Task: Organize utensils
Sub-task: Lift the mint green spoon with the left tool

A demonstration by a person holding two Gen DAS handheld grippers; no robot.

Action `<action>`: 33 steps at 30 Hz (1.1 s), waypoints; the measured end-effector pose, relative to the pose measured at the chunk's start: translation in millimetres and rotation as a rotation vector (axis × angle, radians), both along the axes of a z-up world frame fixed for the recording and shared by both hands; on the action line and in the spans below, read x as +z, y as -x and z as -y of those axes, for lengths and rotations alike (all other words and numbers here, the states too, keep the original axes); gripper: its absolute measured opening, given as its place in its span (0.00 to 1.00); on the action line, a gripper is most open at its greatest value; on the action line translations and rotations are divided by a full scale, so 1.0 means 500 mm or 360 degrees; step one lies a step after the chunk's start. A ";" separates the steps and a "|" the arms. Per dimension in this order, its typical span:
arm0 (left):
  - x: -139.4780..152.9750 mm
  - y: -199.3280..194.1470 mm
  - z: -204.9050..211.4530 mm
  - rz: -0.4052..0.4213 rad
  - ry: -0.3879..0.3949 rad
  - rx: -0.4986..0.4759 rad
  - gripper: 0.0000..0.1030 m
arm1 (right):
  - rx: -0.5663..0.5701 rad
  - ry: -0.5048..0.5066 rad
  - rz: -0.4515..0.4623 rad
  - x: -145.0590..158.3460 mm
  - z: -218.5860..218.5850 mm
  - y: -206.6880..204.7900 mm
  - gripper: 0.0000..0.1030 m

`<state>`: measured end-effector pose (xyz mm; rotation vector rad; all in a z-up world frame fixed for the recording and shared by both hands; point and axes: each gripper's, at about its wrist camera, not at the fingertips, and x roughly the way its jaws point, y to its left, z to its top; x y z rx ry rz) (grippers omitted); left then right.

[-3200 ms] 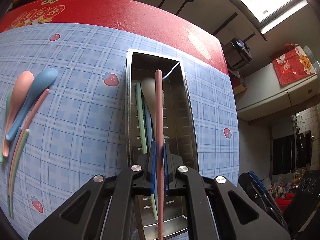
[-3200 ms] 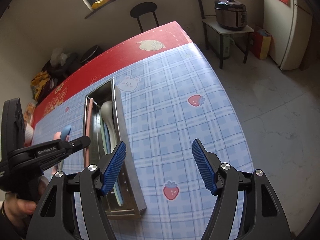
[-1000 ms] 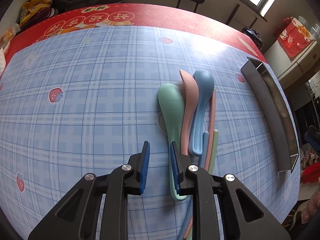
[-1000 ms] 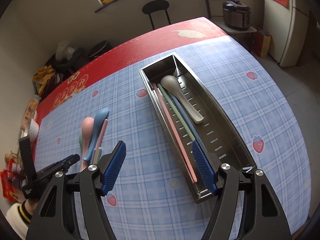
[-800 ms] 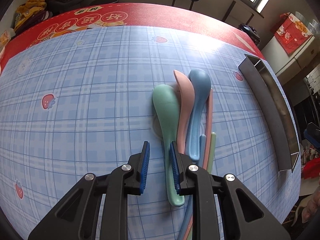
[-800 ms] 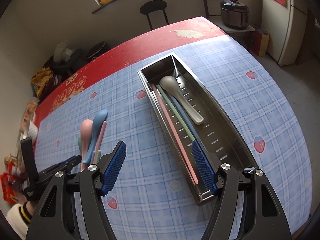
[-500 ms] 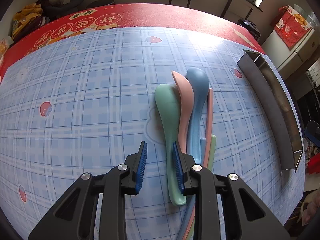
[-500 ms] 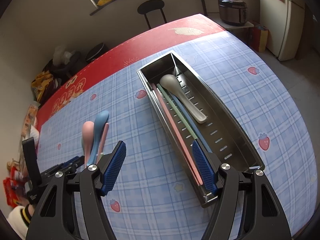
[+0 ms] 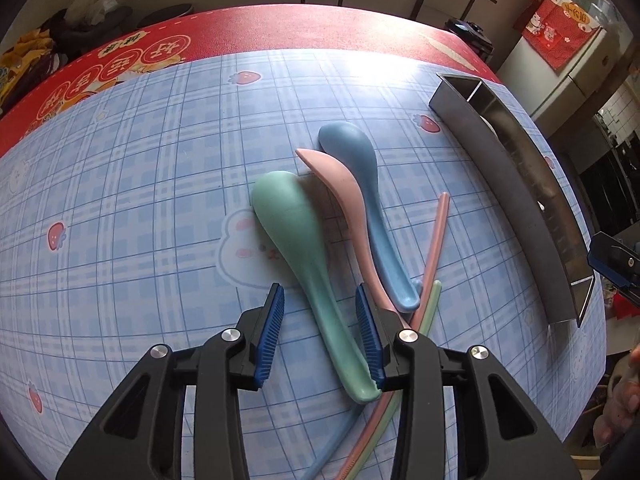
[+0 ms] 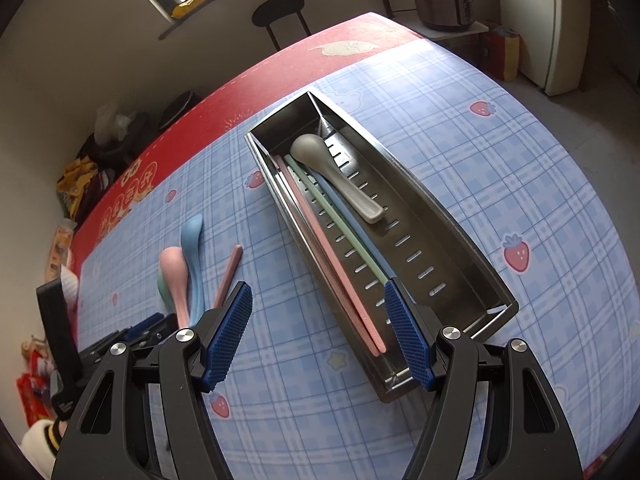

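Left gripper (image 9: 320, 330) jaws just opening, green spoon (image 9: 298, 236) handle between, unpinched — right gripper (image 10: 318, 336) jaws spread, empty, over tray (image 10: 448, 216).

Chopstick ends (image 9: 372, 432) hidden beneath left gripper (image 9: 320, 332), steel tray (image 9: 520, 184) interior unseen from left wrist, green spoon (image 10: 162, 288) mostly covered in right wrist view

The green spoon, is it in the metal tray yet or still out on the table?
Out. The green spoon lies on the table beside the metal tray, its handle between the open left gripper jaws.
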<state>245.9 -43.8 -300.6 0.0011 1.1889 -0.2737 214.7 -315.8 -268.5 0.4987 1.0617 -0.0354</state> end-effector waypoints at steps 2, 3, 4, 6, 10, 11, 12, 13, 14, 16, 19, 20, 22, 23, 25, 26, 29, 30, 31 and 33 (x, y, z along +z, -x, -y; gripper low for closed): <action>-0.005 -0.005 0.008 0.0001 -0.0040 -0.0002 0.35 | -0.0008 -0.0007 0.0002 -0.001 0.004 0.002 0.65; -0.005 -0.006 0.011 0.0017 -0.0061 -0.0001 0.35 | -0.0010 -0.0011 0.0002 -0.002 0.005 0.004 0.65; -0.006 -0.008 0.013 0.0023 -0.0080 0.0002 0.35 | -0.0010 -0.0013 0.0001 -0.002 0.006 0.005 0.65; -0.008 -0.008 0.018 0.0028 -0.0115 0.0008 0.34 | -0.0013 -0.0017 0.0000 -0.004 0.010 0.007 0.65; -0.011 0.000 0.030 0.0070 -0.0237 -0.0052 0.30 | -0.0026 -0.0031 0.0007 -0.003 0.013 0.010 0.65; -0.012 0.000 0.028 0.0068 -0.0233 -0.0050 0.30 | -0.0027 -0.0034 0.0010 -0.003 0.013 0.010 0.65; -0.012 -0.001 0.026 0.0060 -0.0223 -0.0041 0.26 | -0.0026 -0.0037 0.0012 -0.001 0.013 0.010 0.65; -0.012 -0.004 0.023 0.0055 -0.0236 -0.0026 0.22 | -0.0022 -0.0040 0.0014 0.000 0.011 0.010 0.65; -0.011 -0.003 0.018 0.0045 -0.0248 -0.0001 0.16 | -0.0016 -0.0041 0.0015 0.001 0.009 0.010 0.65; -0.009 0.003 -0.006 0.0010 -0.0209 0.0067 0.13 | -0.0004 -0.0040 0.0017 0.003 0.002 0.009 0.65; -0.009 0.020 -0.049 -0.0002 -0.0163 0.0138 0.13 | 0.0007 -0.0036 0.0017 0.004 -0.007 0.009 0.65; -0.009 0.025 -0.066 -0.0011 -0.0143 0.0171 0.13 | 0.0012 -0.0041 0.0011 0.002 -0.011 0.008 0.65; -0.008 0.036 -0.101 -0.0030 -0.0102 0.0246 0.13 | 0.0027 -0.0043 0.0000 -0.003 -0.023 0.006 0.65; -0.006 0.041 -0.120 -0.0032 -0.0081 0.0279 0.13 | 0.0040 -0.0043 -0.0006 -0.006 -0.031 0.005 0.65; 0.000 0.049 -0.152 -0.0030 -0.0042 0.0329 0.13 | 0.0082 -0.0048 -0.0025 -0.014 -0.055 0.001 0.65; 0.004 0.056 -0.162 -0.0025 -0.0033 0.0343 0.13 | 0.0109 -0.0048 -0.0038 -0.020 -0.071 -0.002 0.65; 0.020 0.074 -0.188 0.0003 -0.0004 0.0365 0.13 | 0.0210 -0.0042 -0.0076 -0.040 -0.128 -0.009 0.65; 0.025 0.079 -0.192 0.0014 0.0006 0.0365 0.13 | 0.0246 -0.0034 -0.0096 -0.047 -0.146 -0.011 0.65; 0.030 0.087 -0.200 0.0024 0.0020 0.0361 0.13 | 0.0278 -0.0023 -0.0120 -0.055 -0.166 -0.012 0.65; 0.040 0.101 -0.211 0.0045 0.0053 0.0345 0.13 | 0.0335 -0.0007 -0.0148 -0.067 -0.203 -0.014 0.65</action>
